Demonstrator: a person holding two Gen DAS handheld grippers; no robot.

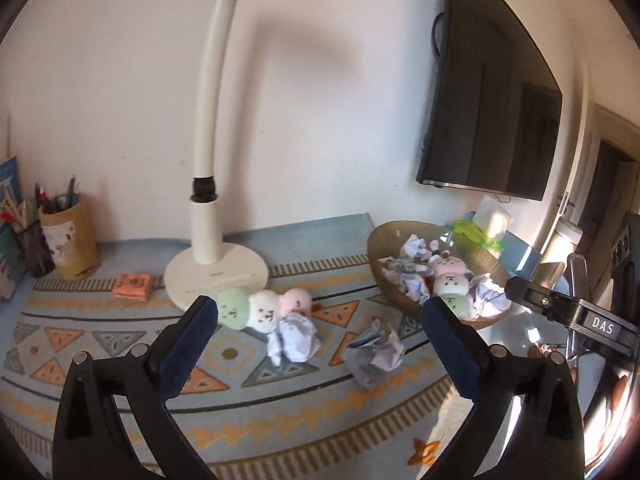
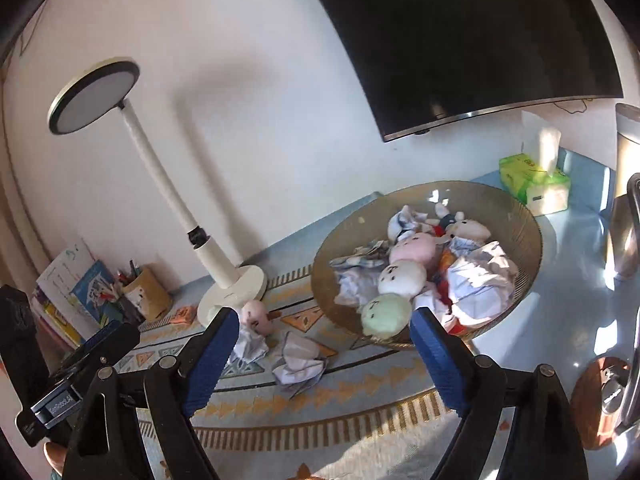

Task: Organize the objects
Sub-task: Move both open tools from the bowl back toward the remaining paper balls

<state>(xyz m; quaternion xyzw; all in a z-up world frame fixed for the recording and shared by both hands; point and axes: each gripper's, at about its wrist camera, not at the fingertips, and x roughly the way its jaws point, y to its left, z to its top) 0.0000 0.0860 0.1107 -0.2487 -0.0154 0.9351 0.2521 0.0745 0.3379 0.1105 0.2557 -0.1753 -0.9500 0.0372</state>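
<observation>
A plush skewer of green, white and pink balls [image 1: 262, 309] lies on the patterned cloth by the lamp base; its pink end shows in the right wrist view [image 2: 256, 314]. Two crumpled paper balls [image 1: 294, 338] [image 1: 374, 354] lie in front of it, also in the right wrist view [image 2: 250, 346] [image 2: 298, 362]. A round woven bowl [image 1: 390, 240] [image 2: 516, 208] holds a second plush skewer [image 2: 400, 276], a small plush toy and several paper balls. My left gripper [image 1: 320, 312] is open and empty above the cloth. My right gripper [image 2: 324, 328] is open and empty, just in front of the bowl.
A white desk lamp [image 1: 214, 268] [image 2: 232, 284] stands at the back. An orange eraser [image 1: 132, 285], a pen holder [image 1: 72, 236] and books [image 2: 68, 296] are at the left. A green tissue box [image 2: 534, 178] and a metal kettle [image 2: 624, 216] are at the right. A TV [image 1: 492, 120] hangs on the wall.
</observation>
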